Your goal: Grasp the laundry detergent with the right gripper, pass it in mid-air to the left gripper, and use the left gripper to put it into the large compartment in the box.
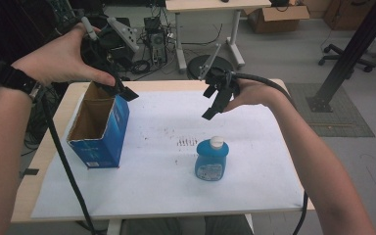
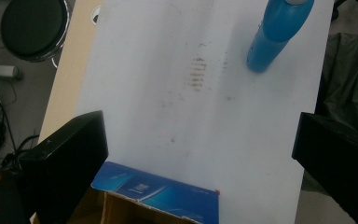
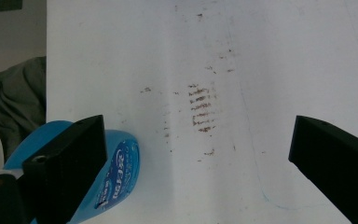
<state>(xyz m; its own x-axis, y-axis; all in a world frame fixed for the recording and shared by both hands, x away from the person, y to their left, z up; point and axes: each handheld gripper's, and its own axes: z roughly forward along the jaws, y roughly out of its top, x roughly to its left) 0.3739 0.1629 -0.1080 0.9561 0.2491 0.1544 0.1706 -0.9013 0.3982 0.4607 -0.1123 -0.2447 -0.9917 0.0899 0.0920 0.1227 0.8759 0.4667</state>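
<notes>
Nearest the person, a squat blue plastic bottle with a white cap (image 1: pixel 211 160) stands upright on the white paper sheet (image 1: pixel 166 186) that covers most of the pale wooden counter (image 1: pixel 46 147). A patch of small brown smudges (image 1: pixel 186 142) marks the sheet just beyond the bottle. To the left, well apart from the bottle, a blue cardboard box with its top open (image 1: pixel 99 131) stands upright near the counter's left edge, its brown inside showing.

Above the far rim of that box hang the left tongs (image 1: pixel 123 93), held in the person's left hand (image 1: pixel 63 58), which wears a black band at the wrist. Their jaws stand wide with nothing between them; in the left gripper view the box's open top (image 2: pixel 158 198) lies just below the jaws and the bottle (image 2: pixel 277 32) stands farther off across the sheet.

The right tongs (image 1: pixel 214 105) hang in the air over the sheet, beyond the bottle and clear of it, held in the right hand (image 1: pixel 254 95). Their jaws are also spread wide and hold nothing. In the right gripper view the bottle's label (image 3: pixel 116 179) shows partly behind one jaw, with the smudges (image 3: pixel 200 109) between the jaws.

Beyond the counter lie a grey floor, a second table's legs (image 1: pixel 178 44) and a cardboard carton (image 1: pixel 279 17).
</notes>
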